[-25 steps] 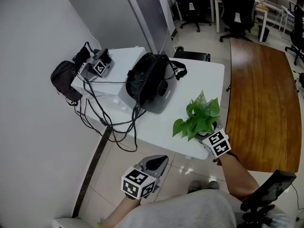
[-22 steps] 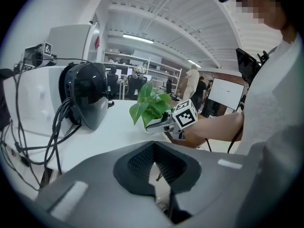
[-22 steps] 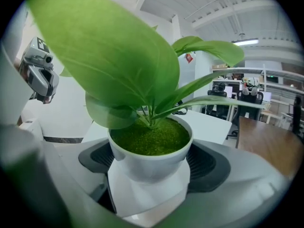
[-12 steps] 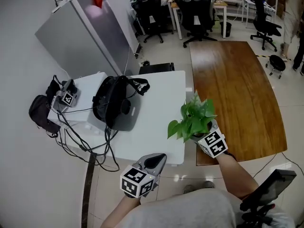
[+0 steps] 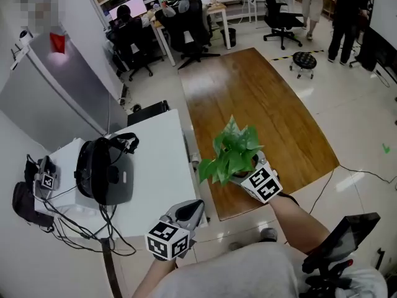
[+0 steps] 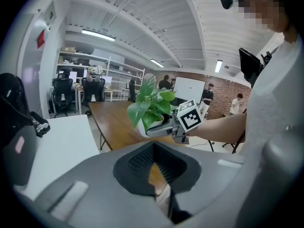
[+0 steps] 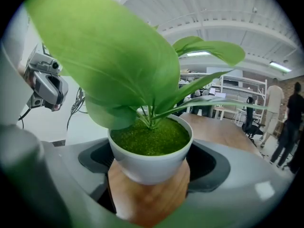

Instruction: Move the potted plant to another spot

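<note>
The potted plant (image 5: pixel 231 153), green leaves in a small white pot (image 7: pixel 149 161), hangs in the air over the near edge of the brown wooden table (image 5: pixel 260 101). My right gripper (image 5: pixel 245 174) is shut on the pot, one jaw on each side of its wall, as the right gripper view shows. In the left gripper view the plant (image 6: pixel 151 107) and the right gripper (image 6: pixel 164 128) show ahead. My left gripper (image 5: pixel 190 211) is held low by the white table's corner, shut and with nothing in it.
A white table (image 5: pixel 158 166) at the left carries a black headset (image 5: pixel 102 169) and trailing cables (image 5: pixel 74 228). A grey cabinet (image 5: pixel 56 98) stands behind it. Office chairs (image 5: pixel 186 30), a stool (image 5: pixel 304 61) and standing people (image 5: pixel 344 11) are beyond the wooden table.
The right gripper has carried the plant from the white table's near right corner to the wooden table's near edge. The left gripper moved along the same way.
</note>
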{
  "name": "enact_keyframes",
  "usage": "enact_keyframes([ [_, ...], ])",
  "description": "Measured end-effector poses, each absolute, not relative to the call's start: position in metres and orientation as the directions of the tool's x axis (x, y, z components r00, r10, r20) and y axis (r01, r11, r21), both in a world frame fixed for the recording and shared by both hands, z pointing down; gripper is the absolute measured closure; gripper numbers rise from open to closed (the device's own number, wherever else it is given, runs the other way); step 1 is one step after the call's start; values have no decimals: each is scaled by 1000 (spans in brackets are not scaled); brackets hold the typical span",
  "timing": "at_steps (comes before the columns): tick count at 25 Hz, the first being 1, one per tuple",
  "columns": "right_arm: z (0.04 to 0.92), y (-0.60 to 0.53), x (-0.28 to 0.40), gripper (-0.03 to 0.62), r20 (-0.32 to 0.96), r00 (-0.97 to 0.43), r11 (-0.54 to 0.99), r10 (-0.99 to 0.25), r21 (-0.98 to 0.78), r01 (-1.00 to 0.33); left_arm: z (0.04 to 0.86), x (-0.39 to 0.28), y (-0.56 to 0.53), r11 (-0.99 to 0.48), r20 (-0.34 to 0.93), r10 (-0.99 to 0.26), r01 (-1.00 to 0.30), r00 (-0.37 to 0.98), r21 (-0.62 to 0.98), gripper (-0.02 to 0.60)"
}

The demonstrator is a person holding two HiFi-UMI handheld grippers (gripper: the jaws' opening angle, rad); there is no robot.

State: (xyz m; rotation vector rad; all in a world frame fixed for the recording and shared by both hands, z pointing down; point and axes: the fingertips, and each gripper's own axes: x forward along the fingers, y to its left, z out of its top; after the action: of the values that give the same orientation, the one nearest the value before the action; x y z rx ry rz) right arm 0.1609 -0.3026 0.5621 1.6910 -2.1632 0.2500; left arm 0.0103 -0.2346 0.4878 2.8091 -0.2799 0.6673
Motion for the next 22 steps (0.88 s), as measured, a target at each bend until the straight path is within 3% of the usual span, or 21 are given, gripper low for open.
enact_keyframes([
  [11,548,-235,260,126,405,-56,107,-912,104,-989,485,105,-195,-975,445,19,-82,895,207,595],
  [22,548,-207,373,126,400,8,39,-917,108,-993,488,219,-181,-980,438,87,-3,895,200,595],
])
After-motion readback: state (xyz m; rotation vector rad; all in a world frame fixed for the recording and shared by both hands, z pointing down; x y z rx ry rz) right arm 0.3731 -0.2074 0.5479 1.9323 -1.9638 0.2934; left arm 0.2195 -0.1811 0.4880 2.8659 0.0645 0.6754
